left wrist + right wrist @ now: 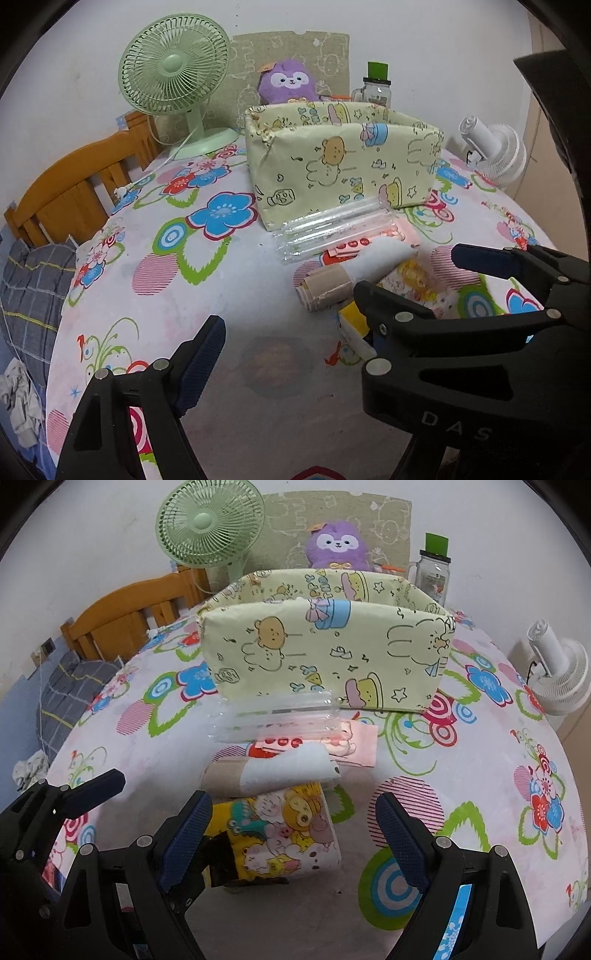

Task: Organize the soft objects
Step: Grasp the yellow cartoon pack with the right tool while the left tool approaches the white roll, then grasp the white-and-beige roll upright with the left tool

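Note:
A yellow cartoon-print tissue pack (284, 834) lies on the flowered tablecloth between the fingers of my open right gripper (291, 834). Behind it lie a nearly used-up white paper roll on a brown tube (273, 771), a pink packet (351, 742) and a clear plastic sleeve (273, 716). A pale yellow cartoon-print fabric box (325, 653) stands open behind them. In the left wrist view my left gripper (288, 332) is open and empty over bare cloth. The right gripper (406, 280) stands to its right over the tissue pack (417, 288), near the roll (354, 273) and the box (343, 166).
A green desk fan (210, 524) stands at the back left, a purple plush (338, 544) and a green-lidded jar (434, 568) behind the box. A white fan (557, 672) is at the right edge. A wooden headboard (70, 188) and a grey pillow (26, 291) lie left.

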A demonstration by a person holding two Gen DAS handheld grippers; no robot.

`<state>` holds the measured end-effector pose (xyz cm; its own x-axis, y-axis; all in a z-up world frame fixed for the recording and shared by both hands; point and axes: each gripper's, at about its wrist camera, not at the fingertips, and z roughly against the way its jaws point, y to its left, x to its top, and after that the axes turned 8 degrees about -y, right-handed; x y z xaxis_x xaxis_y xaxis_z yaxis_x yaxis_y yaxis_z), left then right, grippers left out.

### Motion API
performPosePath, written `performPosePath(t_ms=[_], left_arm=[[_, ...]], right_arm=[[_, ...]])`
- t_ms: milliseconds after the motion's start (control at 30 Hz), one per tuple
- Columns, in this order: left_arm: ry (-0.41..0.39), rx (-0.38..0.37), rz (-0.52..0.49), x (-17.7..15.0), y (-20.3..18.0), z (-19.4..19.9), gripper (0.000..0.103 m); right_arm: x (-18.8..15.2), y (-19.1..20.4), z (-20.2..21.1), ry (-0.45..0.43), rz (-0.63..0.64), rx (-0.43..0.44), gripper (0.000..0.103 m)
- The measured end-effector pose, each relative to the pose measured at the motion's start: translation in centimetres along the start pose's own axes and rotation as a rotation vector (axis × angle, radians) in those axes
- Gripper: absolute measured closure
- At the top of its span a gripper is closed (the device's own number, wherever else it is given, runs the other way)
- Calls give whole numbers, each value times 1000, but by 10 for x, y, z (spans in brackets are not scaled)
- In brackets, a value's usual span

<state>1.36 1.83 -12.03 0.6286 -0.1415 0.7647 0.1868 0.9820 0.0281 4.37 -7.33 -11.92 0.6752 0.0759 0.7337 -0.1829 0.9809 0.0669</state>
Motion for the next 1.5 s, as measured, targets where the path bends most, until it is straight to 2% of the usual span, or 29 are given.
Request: performPosePath(t_ms=[200,300,433,633,700,900,1500], left_arm=[[-29,3,-3,4,2,8,18],[-28,46,-28,1,2,8,18],[-2,54,-24,-7,8,3,18],[38,20,7,-13,9,-9,18],[48,12,9,-13,7,-12,18],[49,-3,12,-10,2,-17,18],[26,-77,-17,25,-25,-46,18]], right_arm=[[4,5,7,-17,21,6,12],[2,8,5,-7,33,15,11],[-3,14,-3,24,47,20,11],[-8,9,-13,64,35,15,12],[-10,7,-15,66,33,22,27],[-7,0,-11,49,23,28,29],[12,-50,-7,9,-68,-46,29]])
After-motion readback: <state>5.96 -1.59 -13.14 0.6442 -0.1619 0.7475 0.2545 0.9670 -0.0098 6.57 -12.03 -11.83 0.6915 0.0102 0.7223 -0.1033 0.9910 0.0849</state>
